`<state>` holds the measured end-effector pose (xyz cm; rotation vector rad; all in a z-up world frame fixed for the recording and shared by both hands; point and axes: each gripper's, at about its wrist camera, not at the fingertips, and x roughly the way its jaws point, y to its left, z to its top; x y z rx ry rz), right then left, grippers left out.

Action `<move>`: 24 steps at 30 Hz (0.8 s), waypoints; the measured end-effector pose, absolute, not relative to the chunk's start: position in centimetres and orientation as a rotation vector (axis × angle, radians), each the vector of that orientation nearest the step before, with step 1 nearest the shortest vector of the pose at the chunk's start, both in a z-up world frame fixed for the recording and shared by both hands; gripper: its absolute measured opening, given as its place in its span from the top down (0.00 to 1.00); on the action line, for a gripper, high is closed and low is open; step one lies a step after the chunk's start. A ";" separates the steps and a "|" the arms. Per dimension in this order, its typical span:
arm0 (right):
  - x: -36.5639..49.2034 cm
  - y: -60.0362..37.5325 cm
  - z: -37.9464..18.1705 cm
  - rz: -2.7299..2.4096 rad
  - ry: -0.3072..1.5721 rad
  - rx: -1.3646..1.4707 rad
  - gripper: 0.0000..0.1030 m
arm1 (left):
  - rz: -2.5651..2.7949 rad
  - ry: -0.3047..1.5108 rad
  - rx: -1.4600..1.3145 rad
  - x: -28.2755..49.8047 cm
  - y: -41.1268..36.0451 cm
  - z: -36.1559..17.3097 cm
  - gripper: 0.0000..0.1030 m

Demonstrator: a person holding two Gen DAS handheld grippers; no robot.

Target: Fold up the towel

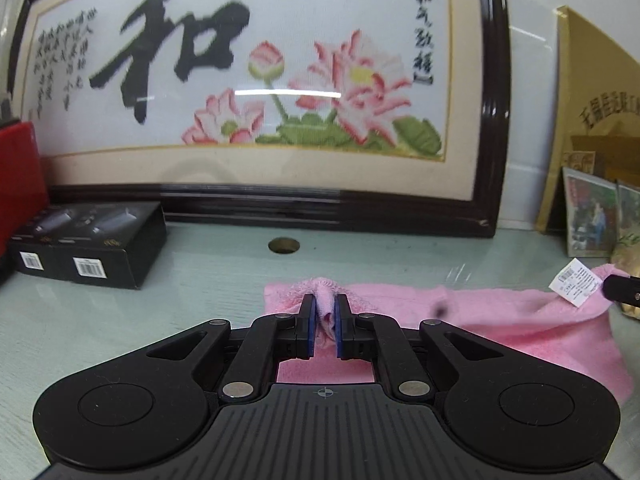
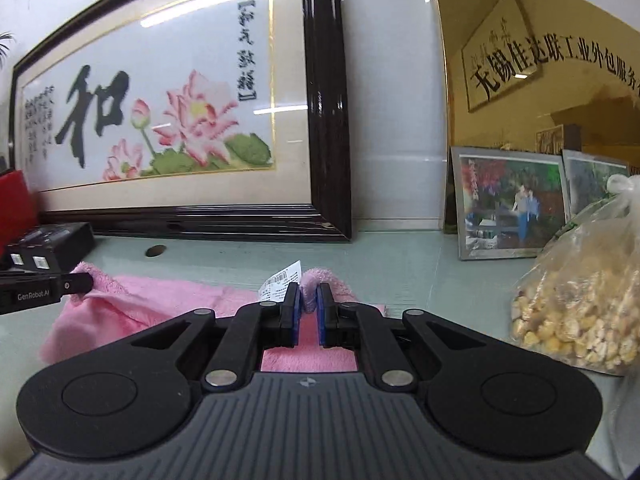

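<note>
The pink terry towel (image 1: pixel 500 320) looks light and floppy, so corners suit it: left gripper (image 1: pixel 325 312) and right gripper (image 2: pixel 308 300) each pinch one.

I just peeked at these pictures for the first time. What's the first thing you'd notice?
The big framed picture with pink flowers and a bold black character, leaning against the wall at the back of the table. In front of it lies a pink towel, with the left hand-held gripper and the right hand-held gripper each pinching a bunched corner. A bag of yellow corn sits to the right.
</note>
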<state>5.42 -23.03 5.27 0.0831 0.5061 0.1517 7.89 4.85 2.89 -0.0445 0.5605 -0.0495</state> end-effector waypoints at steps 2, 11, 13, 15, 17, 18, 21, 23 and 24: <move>5.9 -23.2 4.9 0.146 0.501 0.093 0.92 | -0.048 0.556 -0.037 8.4 5.0 2.9 0.88; 7.3 -23.5 3.6 0.104 0.508 0.090 0.84 | 0.011 0.483 -0.046 8.4 5.8 4.0 0.31; 7.4 -24.1 3.6 0.090 0.494 0.117 0.77 | 0.026 0.462 -0.059 8.1 6.5 4.5 0.27; 7.1 -25.1 3.8 0.078 0.460 0.160 0.70 | 0.037 0.446 -0.078 7.8 7.4 4.9 0.23; 6.7 -25.9 4.1 0.074 0.427 0.187 0.66 | 0.044 0.439 -0.092 7.7 8.1 5.2 0.22; 6.3 -26.2 4.2 0.081 0.413 0.196 0.64 | 0.044 0.437 -0.101 7.7 8.5 5.3 0.22; 5.7 -26.4 4.4 0.108 0.386 0.202 0.55 | 0.009 0.448 -0.119 7.3 9.6 5.4 0.21; 5.5 -26.4 4.5 0.126 0.376 0.198 0.52 | -0.037 0.467 -0.104 6.9 9.7 4.9 0.19; 5.4 -26.4 4.5 0.131 0.376 0.201 0.52 | -0.057 0.479 -0.081 6.8 9.4 4.5 0.19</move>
